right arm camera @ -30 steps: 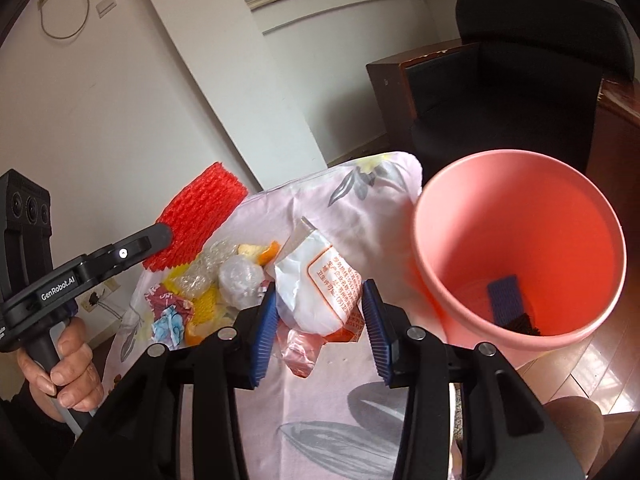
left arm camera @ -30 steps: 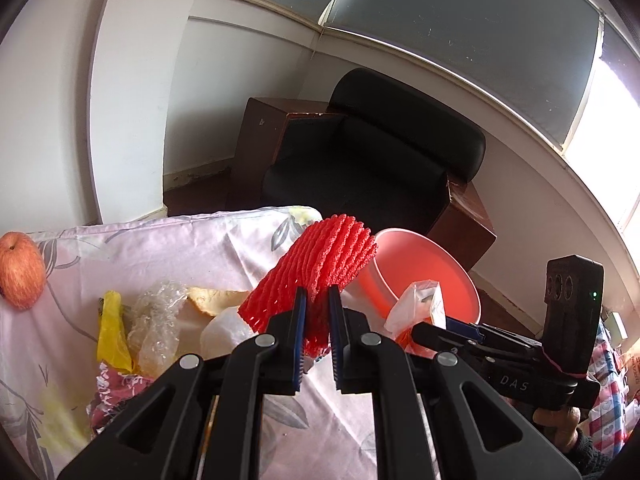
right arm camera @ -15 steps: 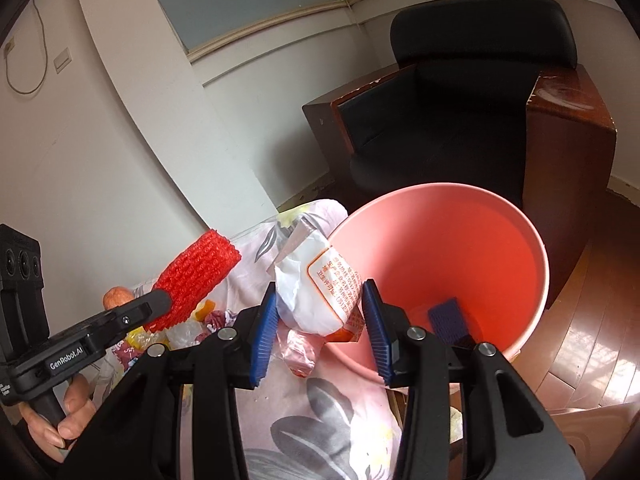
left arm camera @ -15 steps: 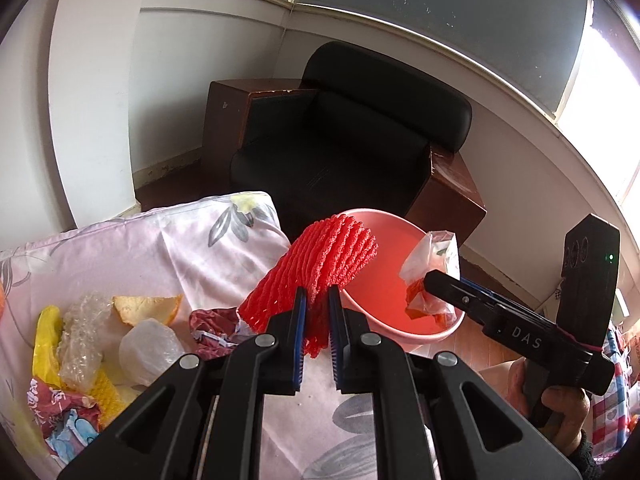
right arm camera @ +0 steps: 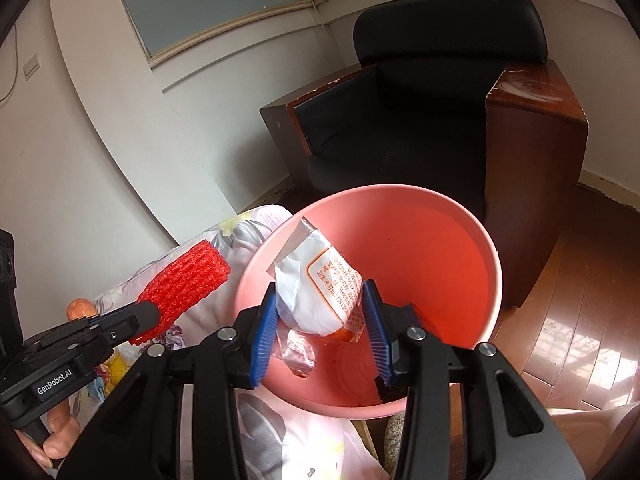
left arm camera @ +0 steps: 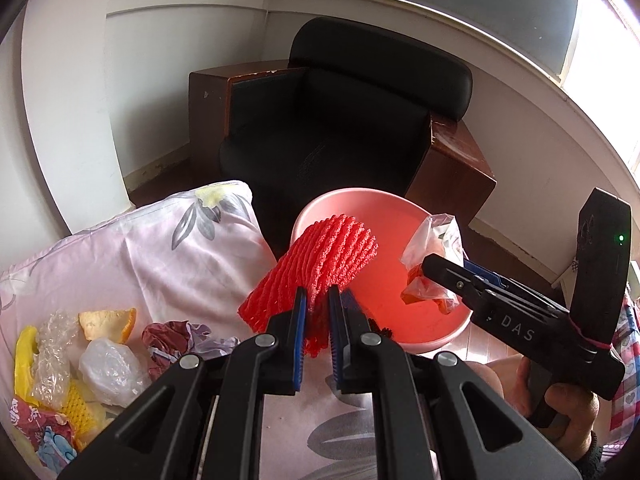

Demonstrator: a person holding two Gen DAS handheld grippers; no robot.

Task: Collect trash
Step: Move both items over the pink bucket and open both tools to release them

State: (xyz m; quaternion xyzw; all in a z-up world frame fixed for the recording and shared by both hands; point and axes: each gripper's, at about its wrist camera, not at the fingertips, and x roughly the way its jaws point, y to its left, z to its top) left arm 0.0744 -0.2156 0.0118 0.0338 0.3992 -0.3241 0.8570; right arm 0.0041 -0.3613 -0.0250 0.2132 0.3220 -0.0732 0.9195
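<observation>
The left gripper (left arm camera: 318, 316) pinches a red foam net sleeve (left arm camera: 316, 268) mid-frame, and the right gripper (right arm camera: 320, 316) squeezes a white plastic snack wrapper (right arm camera: 316, 284), both over the round pink plastic bin (right arm camera: 440, 252).

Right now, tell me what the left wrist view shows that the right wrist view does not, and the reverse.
Only the left wrist view shows the trash on the cloth: an orange peel, crumpled clear plastic and a yellow wrapper.

Only the right wrist view shows the printed face of the white plastic packet in the right gripper, and the wooden floor.

Both show the pink bin, the red foam fruit net pinched in the left gripper, the floral cloth and the black armchair.
</observation>
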